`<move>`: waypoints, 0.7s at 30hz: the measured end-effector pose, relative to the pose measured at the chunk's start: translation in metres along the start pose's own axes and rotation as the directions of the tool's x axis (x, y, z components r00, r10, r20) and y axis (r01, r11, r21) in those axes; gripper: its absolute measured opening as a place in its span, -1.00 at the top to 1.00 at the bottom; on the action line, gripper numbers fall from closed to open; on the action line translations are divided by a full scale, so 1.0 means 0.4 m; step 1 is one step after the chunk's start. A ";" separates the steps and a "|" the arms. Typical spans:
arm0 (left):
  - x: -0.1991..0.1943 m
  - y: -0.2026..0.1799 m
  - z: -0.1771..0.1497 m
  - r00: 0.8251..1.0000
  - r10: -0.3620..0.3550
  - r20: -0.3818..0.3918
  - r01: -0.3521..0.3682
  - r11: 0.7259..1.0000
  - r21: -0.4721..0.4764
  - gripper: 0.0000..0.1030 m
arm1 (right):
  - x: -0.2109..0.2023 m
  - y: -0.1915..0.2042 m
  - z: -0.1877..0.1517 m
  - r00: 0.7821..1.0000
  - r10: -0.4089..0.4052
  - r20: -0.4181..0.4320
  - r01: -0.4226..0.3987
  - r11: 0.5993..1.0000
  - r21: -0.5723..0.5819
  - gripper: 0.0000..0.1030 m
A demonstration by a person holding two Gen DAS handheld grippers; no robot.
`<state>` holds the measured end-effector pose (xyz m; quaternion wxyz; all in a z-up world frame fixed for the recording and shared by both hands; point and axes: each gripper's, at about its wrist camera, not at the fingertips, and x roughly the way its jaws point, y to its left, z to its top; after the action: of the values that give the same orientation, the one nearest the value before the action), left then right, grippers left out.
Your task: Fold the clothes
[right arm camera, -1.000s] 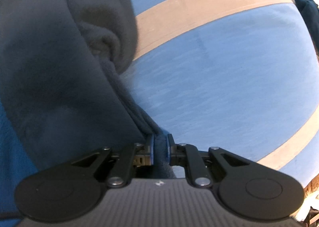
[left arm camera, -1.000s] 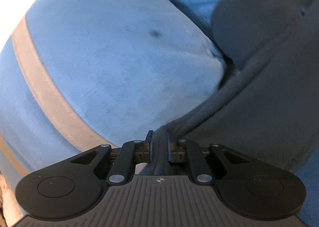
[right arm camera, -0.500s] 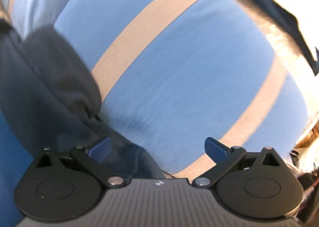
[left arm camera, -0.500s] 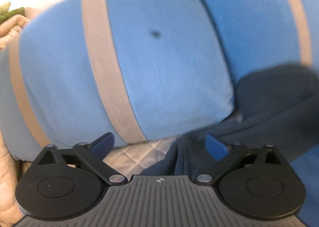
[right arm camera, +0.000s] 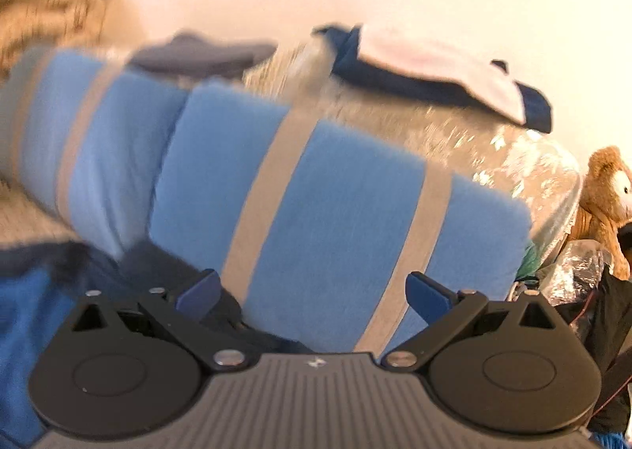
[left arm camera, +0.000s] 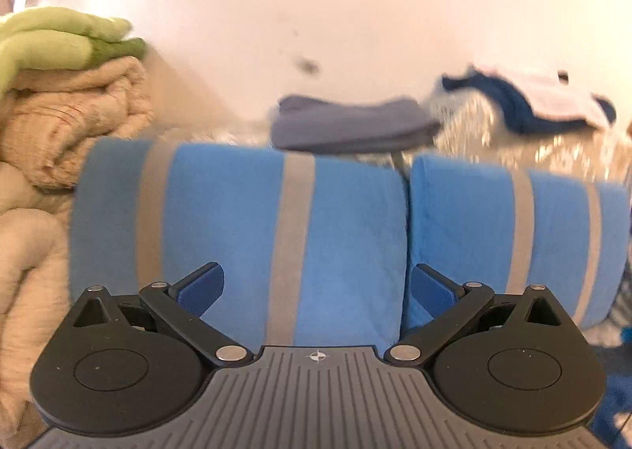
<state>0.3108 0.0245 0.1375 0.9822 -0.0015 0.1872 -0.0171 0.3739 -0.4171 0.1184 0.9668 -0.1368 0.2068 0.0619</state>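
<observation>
Both grippers had let go of the dark garment and risen. The left gripper [left arm camera: 316, 285] and right gripper [right arm camera: 312, 291] stood wide apart, holding nothing. Blue striped cushions [left arm camera: 347, 235] lay just ahead. The dark garment [right arm camera: 158, 263] sat below the right gripper's left jaw.

Both wrist views face, near, same striped cushions [left arm camera: 347, 235].

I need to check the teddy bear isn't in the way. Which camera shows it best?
The right wrist view: the brown teddy bear sits at the far right edge, beyond the blue striped cushions and beside crinkled plastic wrap. The left wrist view does not show it at all; its frame ends before that side.
</observation>
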 end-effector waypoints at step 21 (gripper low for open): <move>-0.258 0.212 -0.214 0.991 0.078 0.110 -0.070 0.995 -0.074 -1.00 | -0.175 0.169 -0.035 0.935 0.354 0.032 -0.353 0.935 -0.044 -1.00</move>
<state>0.1863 0.1130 0.0950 0.9905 -0.0298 0.1317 0.0259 0.2930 -0.3610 0.1193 0.9411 -0.1145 0.2077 0.2412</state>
